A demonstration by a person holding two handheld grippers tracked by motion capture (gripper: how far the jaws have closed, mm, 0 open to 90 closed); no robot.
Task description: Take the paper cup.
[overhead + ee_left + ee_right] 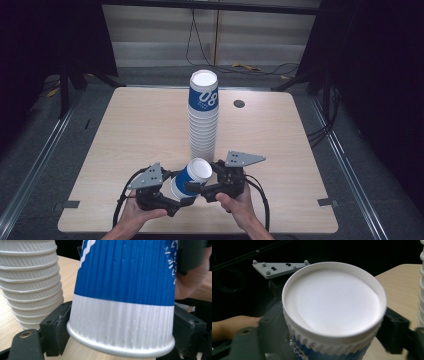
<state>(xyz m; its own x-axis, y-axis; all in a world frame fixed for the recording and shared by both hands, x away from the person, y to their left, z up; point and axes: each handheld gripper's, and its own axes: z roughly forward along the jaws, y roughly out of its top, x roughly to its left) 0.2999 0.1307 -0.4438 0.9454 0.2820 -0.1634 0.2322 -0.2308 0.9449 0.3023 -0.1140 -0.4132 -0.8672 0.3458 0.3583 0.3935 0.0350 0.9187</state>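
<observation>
Left tool (186,196) clamping blue-and-white cup (189,179), right tool (199,187) around its base

Large white "08" showing on the blue band of the top cup (203,95) of the tall cup stack (202,131), smaller white print sitting under it too small to read, white marks on the held cup (125,290) staying unreadable

Blue-and-white ribbed paper cup (191,178), tilted, held above the table near the tall cup stack (202,120)
</observation>
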